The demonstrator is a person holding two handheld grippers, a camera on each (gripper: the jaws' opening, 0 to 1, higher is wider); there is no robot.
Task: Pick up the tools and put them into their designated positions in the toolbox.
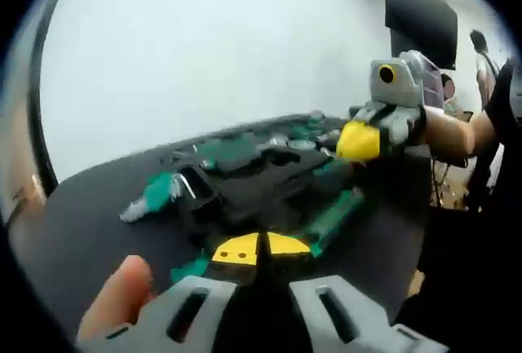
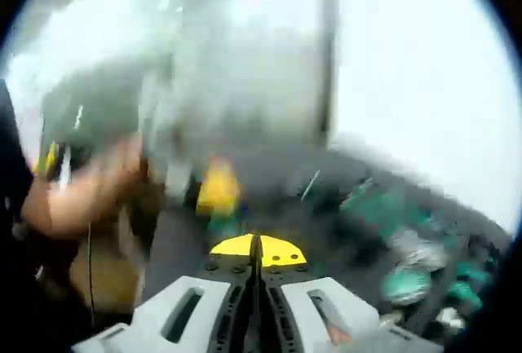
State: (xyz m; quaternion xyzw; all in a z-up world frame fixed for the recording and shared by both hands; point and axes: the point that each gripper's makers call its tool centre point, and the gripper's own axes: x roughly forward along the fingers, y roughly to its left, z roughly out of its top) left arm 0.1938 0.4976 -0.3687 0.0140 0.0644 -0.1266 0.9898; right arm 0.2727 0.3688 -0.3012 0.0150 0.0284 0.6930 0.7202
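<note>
Toolbox ahead of both claws — no tool gripped yet

The black toolbox lies just beyond the left gripper, green-handled tools scattered around it; that claw's jaws are together on nothing; the right gripper, also pressed together and empty, sits short of blurred green tools — likely the approach step; next, spread the jaws over one handle
</note>
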